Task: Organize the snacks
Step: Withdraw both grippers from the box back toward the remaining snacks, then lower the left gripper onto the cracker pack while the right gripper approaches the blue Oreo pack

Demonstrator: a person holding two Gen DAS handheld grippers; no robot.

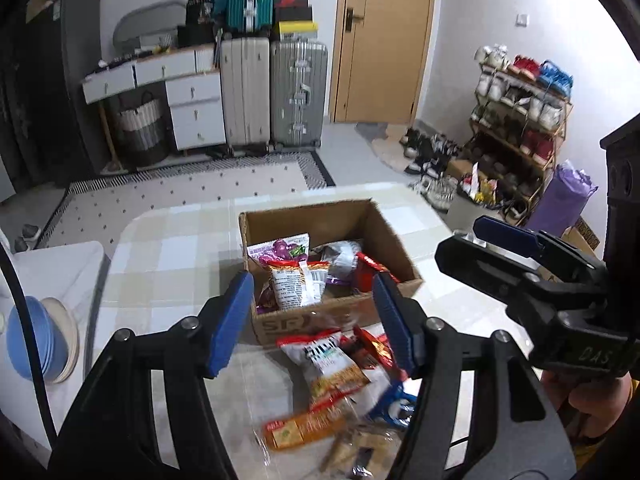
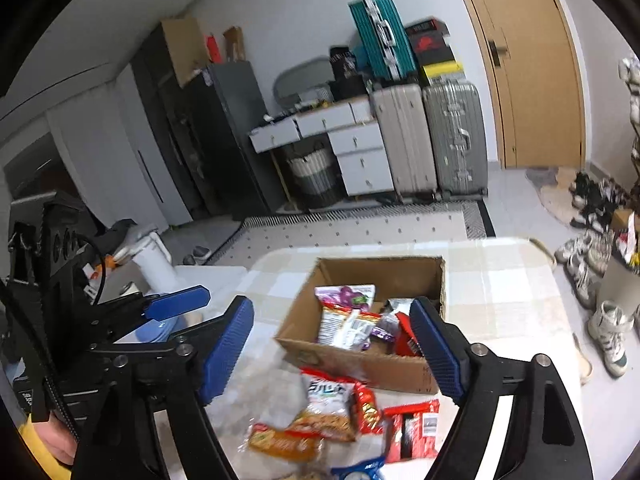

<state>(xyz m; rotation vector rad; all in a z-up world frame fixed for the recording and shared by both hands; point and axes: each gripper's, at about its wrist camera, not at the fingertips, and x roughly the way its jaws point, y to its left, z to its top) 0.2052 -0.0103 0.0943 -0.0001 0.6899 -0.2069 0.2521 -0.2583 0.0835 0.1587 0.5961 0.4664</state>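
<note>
On the checked tabletop [image 1: 168, 248] the cardboard box [image 1: 332, 322], already part-filled with packets, lies ahead of both tools, and the loose snack pile [image 2: 332, 420] sits just in front of its near wall, below and between the spread fingers. The left tool [image 1: 314, 322] and right tool [image 2: 332, 350] are both open and empty; neither looks clearly nearer. The pile's near edge is cut off and blurred, so which packet lies uppermost is probably the white-and-orange bag [image 2: 326, 404].
</note>
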